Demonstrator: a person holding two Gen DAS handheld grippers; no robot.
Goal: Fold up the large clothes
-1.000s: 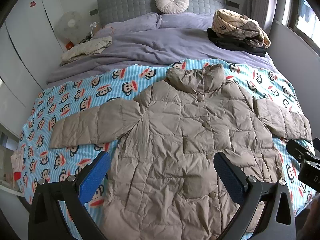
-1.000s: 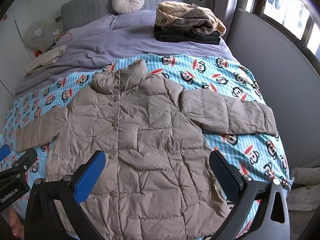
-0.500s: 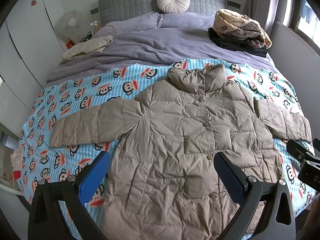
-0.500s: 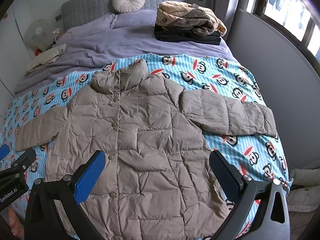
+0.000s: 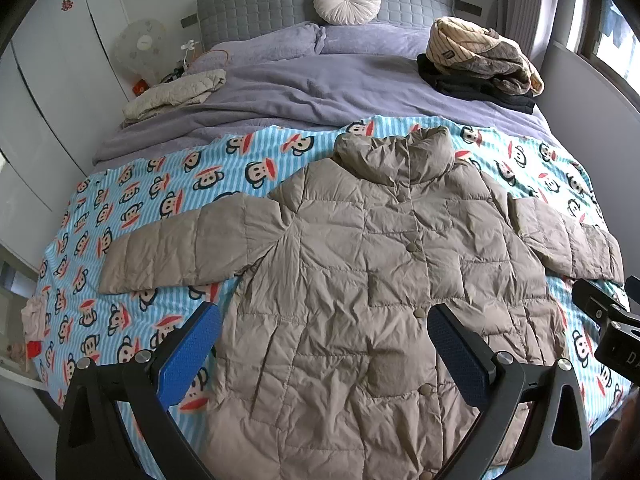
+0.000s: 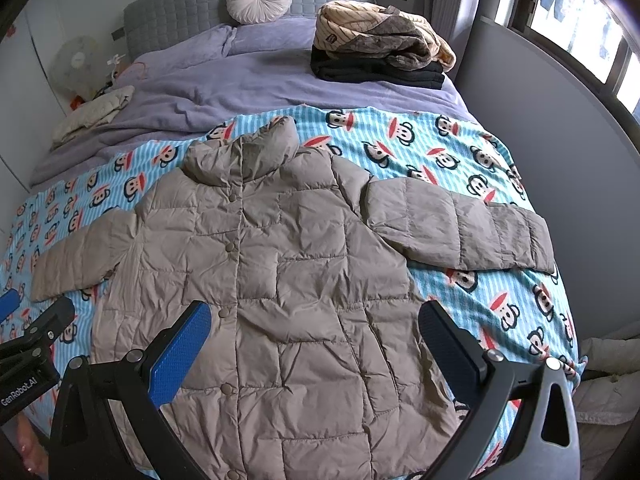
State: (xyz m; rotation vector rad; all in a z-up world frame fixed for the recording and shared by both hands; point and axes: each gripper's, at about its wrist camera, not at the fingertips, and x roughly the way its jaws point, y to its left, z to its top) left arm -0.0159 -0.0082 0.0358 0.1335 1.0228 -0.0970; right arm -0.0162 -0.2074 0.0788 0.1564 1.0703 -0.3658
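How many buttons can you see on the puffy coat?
4 in the left wrist view, down the front of the coat: under the collar, chest, waist, near the hem. Folds may hide more.

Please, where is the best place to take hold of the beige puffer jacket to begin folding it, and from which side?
Probably the cuffs. The jacket lies flat, buttoned, sleeves spread. The right gripper, open, could pinch the right sleeve cuff from its outer end; the left gripper, open, the left cuff.

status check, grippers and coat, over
Left gripper open, empty, above the coat's hem. Right gripper open, empty. Coat flat on the blanket, buttoned, both sleeves spread out, no fold yet. Nothing on the coat.
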